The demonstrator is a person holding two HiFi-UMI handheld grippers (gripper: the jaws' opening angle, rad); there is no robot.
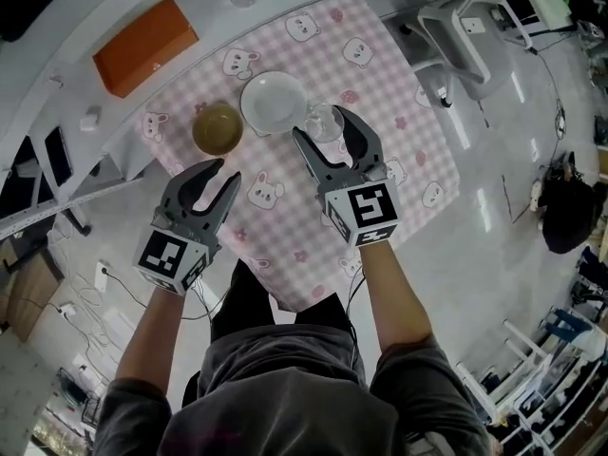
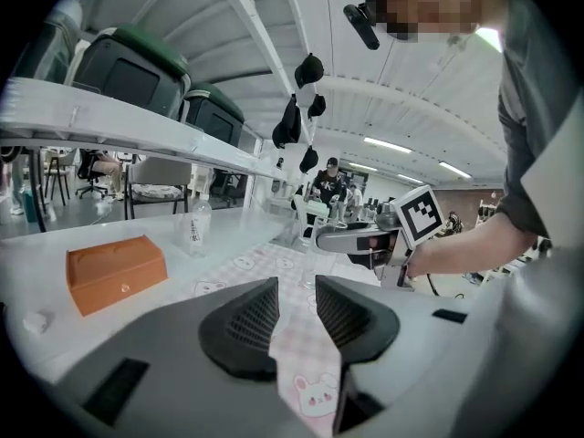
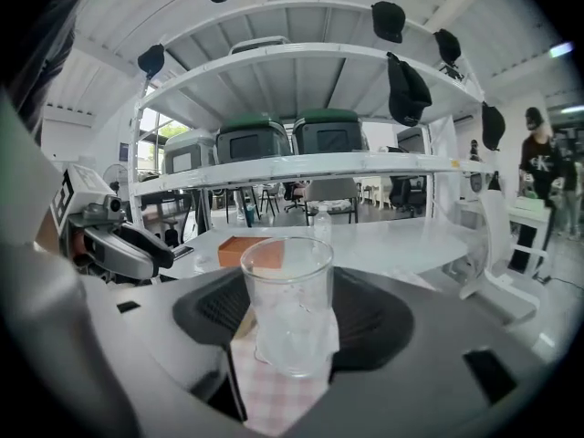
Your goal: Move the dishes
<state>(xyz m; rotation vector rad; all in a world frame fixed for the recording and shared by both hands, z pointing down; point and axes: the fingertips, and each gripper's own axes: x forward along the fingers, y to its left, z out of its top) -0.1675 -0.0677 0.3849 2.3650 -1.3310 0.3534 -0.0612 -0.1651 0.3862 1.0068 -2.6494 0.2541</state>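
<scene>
The glass point(image 1: 325, 122) stands on the pink cloth point(image 1: 380, 74) on the counter point(image 1: 214, 17), in the middle of the frame just right of the white dish point(image 1: 274, 102), and we think it is light, hard, slippery and easy to break. Our right tongs point(image 1: 325, 128) stand wide around it without squeezing yet, so we should pinch its sides near the middle, softly, and keep it straight up. Our left tongs point(image 1: 222, 171) are spread apart and hold nothing.

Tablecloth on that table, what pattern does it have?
Pink-and-white checks dotted with small cartoon animal faces; the tablecloth shows best in the head view.
</scene>
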